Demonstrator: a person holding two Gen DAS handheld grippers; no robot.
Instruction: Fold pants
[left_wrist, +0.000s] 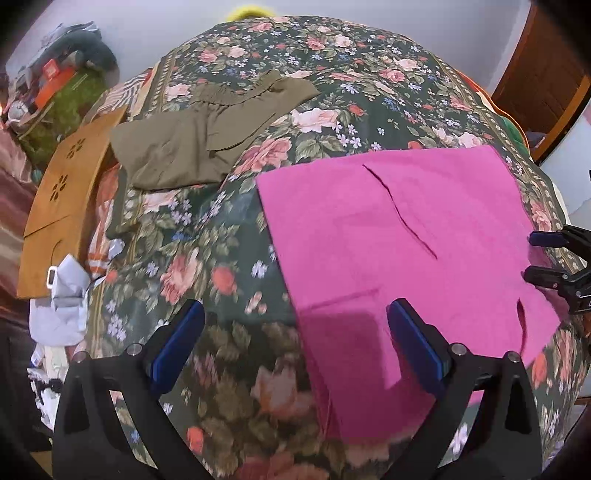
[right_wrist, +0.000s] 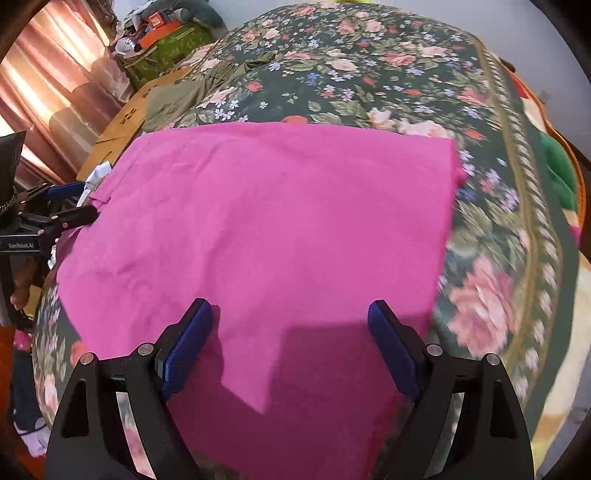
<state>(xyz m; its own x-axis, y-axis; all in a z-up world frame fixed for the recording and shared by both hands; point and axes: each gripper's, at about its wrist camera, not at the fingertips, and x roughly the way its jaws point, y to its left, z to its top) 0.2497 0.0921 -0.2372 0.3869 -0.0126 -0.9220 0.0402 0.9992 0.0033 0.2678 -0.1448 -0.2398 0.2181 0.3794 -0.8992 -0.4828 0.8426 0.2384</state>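
Pink pants (left_wrist: 399, 229) lie folded into a flat rectangle on the floral bedspread (left_wrist: 207, 266); in the right wrist view the pink pants (right_wrist: 277, 221) fill the middle. My left gripper (left_wrist: 295, 315) hovers open over their near left edge, with nothing pinched between its blue pads. It also shows at the cloth's left side as the left gripper (right_wrist: 79, 203). My right gripper (right_wrist: 290, 314) is open above the pants' near part and casts a shadow on them. The right gripper (left_wrist: 530, 256) also appears at the pants' right edge, fingers apart.
Olive pants (left_wrist: 192, 147) lie crumpled at the far left of the bed. A wooden board (left_wrist: 66, 199) and white cloth (left_wrist: 62, 302) sit past the left edge. Clutter with a green box (right_wrist: 166, 48) and pink curtains (right_wrist: 48, 92) stand beyond. A wooden door (left_wrist: 543, 70) is far right.
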